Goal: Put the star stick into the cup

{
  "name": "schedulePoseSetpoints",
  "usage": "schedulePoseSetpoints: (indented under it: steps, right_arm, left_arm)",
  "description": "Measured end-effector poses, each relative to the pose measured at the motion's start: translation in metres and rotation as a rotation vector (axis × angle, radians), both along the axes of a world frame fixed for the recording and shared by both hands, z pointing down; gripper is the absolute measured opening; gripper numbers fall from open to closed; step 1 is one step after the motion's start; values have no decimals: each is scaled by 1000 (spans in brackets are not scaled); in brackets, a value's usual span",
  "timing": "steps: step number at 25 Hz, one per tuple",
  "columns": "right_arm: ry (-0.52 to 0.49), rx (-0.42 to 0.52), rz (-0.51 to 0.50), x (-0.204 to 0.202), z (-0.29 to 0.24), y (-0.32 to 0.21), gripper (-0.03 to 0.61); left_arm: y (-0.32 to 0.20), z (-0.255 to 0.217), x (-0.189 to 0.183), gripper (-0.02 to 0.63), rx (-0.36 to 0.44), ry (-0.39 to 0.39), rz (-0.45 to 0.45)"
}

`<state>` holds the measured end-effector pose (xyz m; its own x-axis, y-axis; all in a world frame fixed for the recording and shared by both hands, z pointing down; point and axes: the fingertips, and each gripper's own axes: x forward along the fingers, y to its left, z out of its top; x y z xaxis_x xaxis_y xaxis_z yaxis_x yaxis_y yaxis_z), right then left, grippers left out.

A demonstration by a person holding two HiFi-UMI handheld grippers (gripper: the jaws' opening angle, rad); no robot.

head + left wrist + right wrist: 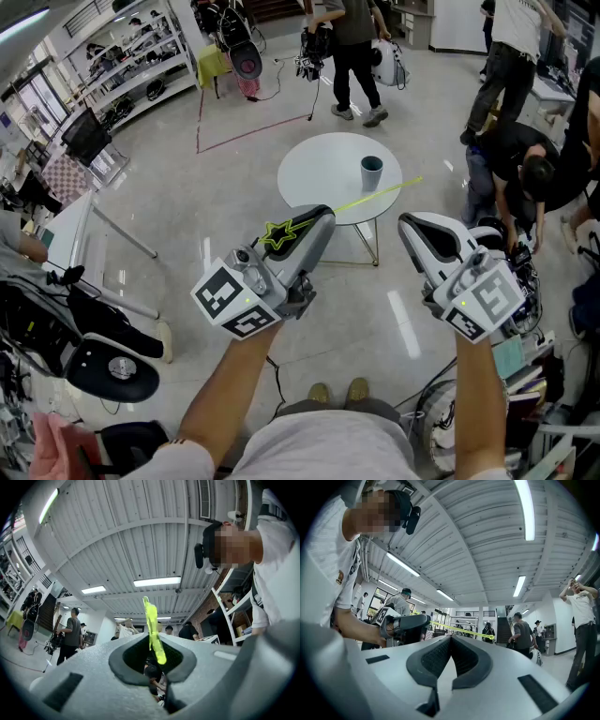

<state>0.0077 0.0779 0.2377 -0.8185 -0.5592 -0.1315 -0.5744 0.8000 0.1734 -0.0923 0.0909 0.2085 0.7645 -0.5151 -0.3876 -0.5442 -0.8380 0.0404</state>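
My left gripper (317, 220) is shut on the star stick (375, 195), a thin yellow-green rod with a star outline (278, 236) lying against the gripper's body. The rod's free end reaches out over the round white table (323, 169), close to the dark teal cup (371, 172) standing upright on it. In the left gripper view the stick (152, 620) rises from between the closed jaws of the left gripper (153, 641). My right gripper (413, 226) is held level beside it, shut and empty; in its own view the right gripper (451, 638) sees the left gripper (401, 626) and the stick (457, 629).
The table stands on thin metal legs on a shiny grey floor. A person crouches at the right (516, 173), and others stand behind the table (354, 56). Shelves (122, 66) line the left; cables and clutter (534, 375) lie by my feet.
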Motion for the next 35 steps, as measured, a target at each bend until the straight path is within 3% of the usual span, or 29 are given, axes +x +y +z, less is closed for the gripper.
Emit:
schedulePoseSetpoints:
  steps: [7, 16, 28, 35]
  right_arm:
    - [0, -2, -8, 15, 8, -2, 11]
    - [8, -12, -30, 11, 4, -5, 11]
    - [20, -16, -39, 63, 16, -29, 11]
    - [11, -16, -52, 69, 14, -45, 11]
  left_arm:
    - [-2, 8, 15, 28, -6, -5, -6]
    - [-5, 5, 7, 28, -15, -2, -26]
    - [-25, 19, 42, 28, -31, -22, -92]
    - [-39, 21, 45, 28, -48, -21, -123]
